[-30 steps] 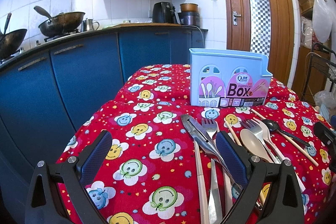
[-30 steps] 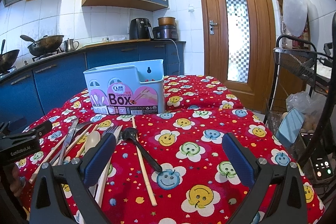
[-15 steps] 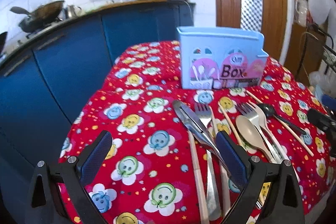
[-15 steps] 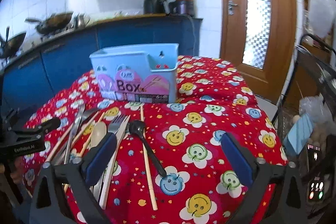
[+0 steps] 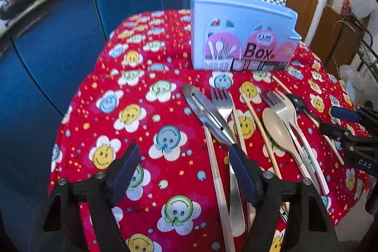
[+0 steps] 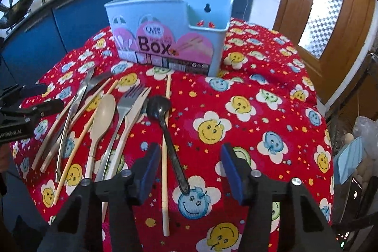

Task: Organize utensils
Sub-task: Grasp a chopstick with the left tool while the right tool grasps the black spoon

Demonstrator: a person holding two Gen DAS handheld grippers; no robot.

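Utensils (image 6: 106, 124) lie fanned in front of the blue box (image 6: 165, 39), heads toward it: three forks, two spoons, tongs, several chopsticks, on a red smiley tablecloth (image 6: 248, 134) in a blue-cabinet kitchen. My left gripper (image 5: 184, 171) and right gripper (image 6: 189, 171) gape wide, holding nothing.

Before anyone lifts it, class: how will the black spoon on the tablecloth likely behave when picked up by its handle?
The black spoon looks like thin plastic, so probably light and slightly bendy. Its bowl is the wide end, so held at the narrow handle tip it may droop or swivel. It lies flat beside a chopstick, which may get nudged and roll.
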